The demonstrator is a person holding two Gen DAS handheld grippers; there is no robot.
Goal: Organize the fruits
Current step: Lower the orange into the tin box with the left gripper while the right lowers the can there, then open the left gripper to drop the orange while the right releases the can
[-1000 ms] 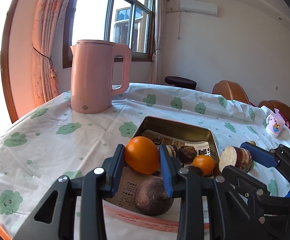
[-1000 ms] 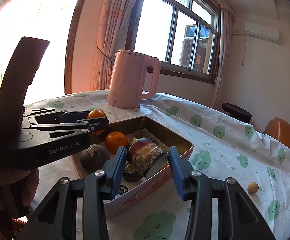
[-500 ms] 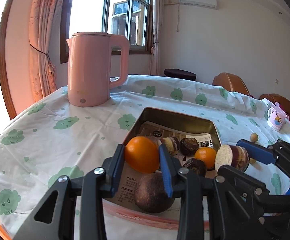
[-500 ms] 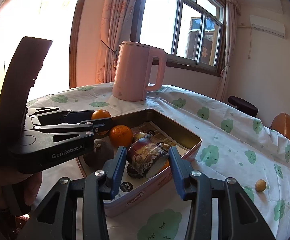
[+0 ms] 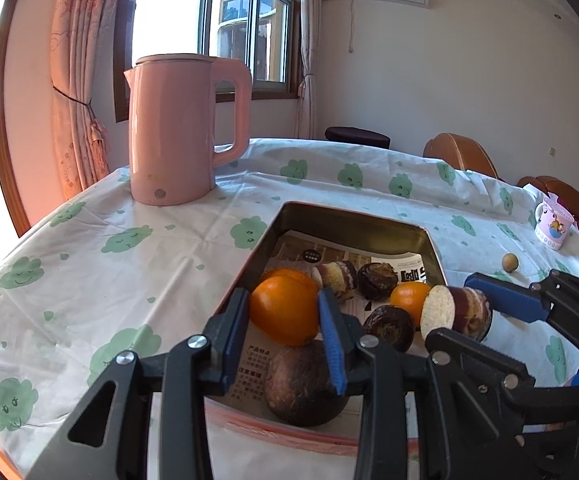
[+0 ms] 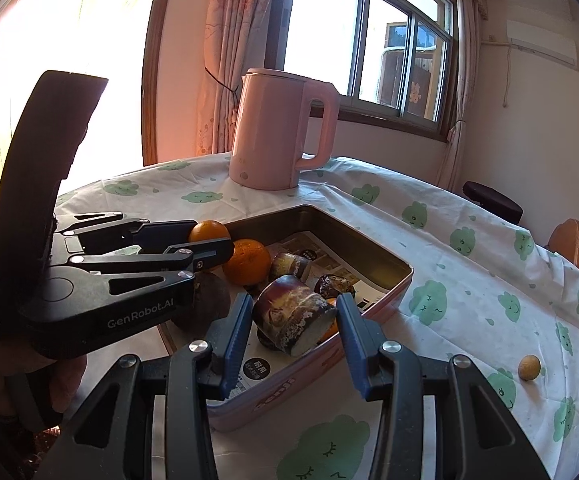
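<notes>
Here left gripper (image 5: 283, 314) jaws clamp an orange (image 5: 283, 310), right gripper (image 6: 291, 322) a cut tuber (image 6: 291, 314).

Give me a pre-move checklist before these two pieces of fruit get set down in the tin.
1. Left gripper grips the orange: ok, both blue pads press its sides.
2. Right gripper grips the cut purple-skinned chunk: cannot tell how firmly, the right pad shows a gap.
3. Both loads above the tin: ok.
4. Free room in the tin: ok, the far half shows only printed paper.
5. Grippers apart from each other: ok in the left wrist view, though close.
6. All fruit gathered: not ok, a small round fruit lies on the tablecloth outside the tin.
</notes>
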